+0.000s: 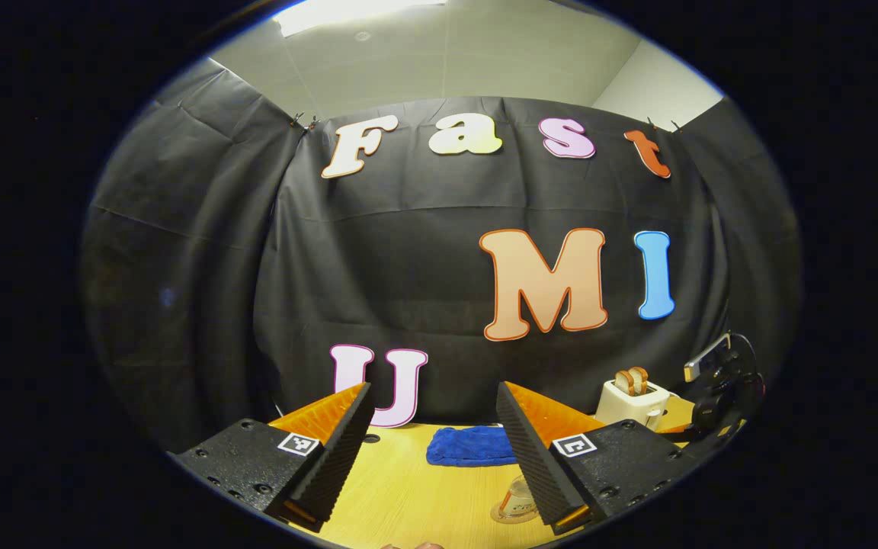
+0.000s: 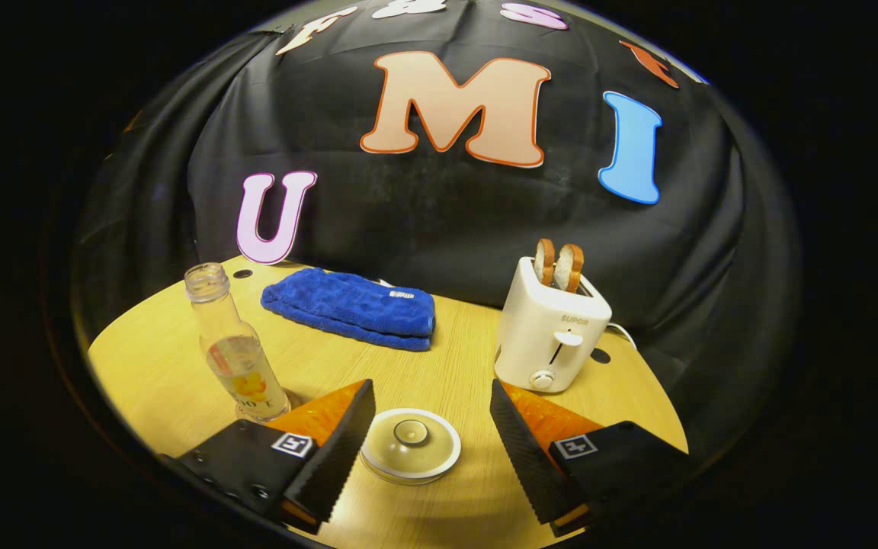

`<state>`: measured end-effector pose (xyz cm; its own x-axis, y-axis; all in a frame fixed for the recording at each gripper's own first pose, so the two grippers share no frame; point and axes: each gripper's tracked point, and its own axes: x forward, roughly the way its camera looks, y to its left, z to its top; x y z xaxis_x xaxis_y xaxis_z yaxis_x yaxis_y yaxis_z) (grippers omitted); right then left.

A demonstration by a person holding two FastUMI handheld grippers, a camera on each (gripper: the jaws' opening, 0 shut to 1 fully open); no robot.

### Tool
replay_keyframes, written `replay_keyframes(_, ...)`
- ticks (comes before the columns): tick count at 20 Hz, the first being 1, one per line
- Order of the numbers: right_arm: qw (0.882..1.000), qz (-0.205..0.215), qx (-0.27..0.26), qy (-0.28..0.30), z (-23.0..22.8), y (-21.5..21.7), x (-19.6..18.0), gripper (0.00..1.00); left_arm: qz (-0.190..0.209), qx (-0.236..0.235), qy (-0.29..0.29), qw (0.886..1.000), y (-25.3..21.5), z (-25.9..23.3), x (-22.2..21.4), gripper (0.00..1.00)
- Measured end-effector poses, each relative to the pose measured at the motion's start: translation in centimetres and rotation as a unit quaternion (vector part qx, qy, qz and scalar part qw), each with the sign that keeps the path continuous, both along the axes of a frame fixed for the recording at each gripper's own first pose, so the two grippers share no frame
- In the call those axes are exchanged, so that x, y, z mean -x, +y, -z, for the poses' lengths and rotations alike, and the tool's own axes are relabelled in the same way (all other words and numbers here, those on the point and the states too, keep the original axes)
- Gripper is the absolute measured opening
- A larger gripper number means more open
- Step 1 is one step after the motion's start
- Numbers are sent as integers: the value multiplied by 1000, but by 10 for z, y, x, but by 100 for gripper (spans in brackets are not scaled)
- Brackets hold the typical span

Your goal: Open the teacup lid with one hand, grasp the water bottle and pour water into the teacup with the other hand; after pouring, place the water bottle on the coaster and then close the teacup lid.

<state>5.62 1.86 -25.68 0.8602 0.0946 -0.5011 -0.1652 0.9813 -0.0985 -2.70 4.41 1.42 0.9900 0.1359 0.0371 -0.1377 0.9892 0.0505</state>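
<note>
Teacup, a clear glass one with a round white-rimmed lid (image 2: 410, 446) still on it, stands on the yellow wooden table (image 2: 454, 366) at the near edge of the right gripper view, between the spread fingers of the right gripper (image 2: 431, 438). Those jaws stand wide apart and grip nothing. Just left of the cup rises the clear uncapped water bottle (image 2: 235, 347) with an orange label, upright, close beside that gripper's left finger. Farther back lies a folded blue towel (image 2: 351, 306), and to the right stands a white toaster (image 2: 549, 329) with two slices of bread (image 2: 559, 265) in its slots. In the left gripper view, the left gripper (image 1: 435, 450) is likewise wide open and empty, held above the table, with the bottle (image 1: 517, 499) partly hidden behind its right finger, the towel (image 1: 469, 446) beyond, and the toaster (image 1: 632, 400) far right.
</note>
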Motion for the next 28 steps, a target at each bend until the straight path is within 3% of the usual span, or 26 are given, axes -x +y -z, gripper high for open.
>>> replay_keyframes(1,1000,0,1,7,5,0,0,94,-2,0,1,1000,1,0,0,95)
replay_keyframes(3,1000,3,4,18,14,-2,1,99,-6,1,0,1000,3,-1,2,95)
replay_keyframes(6,999,1,5,38,27,1,5,76,-10,1,5,1000,4,4,3,95)
replay_keyframes(13,998,-15,13,64,50,10,13,77,-9,-3,11,1000,1,6,4,95)
replay_keyframes(16,998,-21,22,60,51,12,16,40,-10,-4,11,1000,3,6,3,95)
replay_keyframes(17,998,-25,23,60,50,14,16,37,-10,-4,12,1000,3,7,2,95)
replay_keyframes(20,997,-25,18,64,52,15,17,34,-7,1,15,1000,2,10,2,95)
replay_keyframes(21,997,-25,16,65,51,16,17,27,-4,2,16,1000,1,11,0,95)
replay_keyframes(28,999,-30,-7,32,10,20,14,28,52,-6,28,998,-20,50,-11,95)
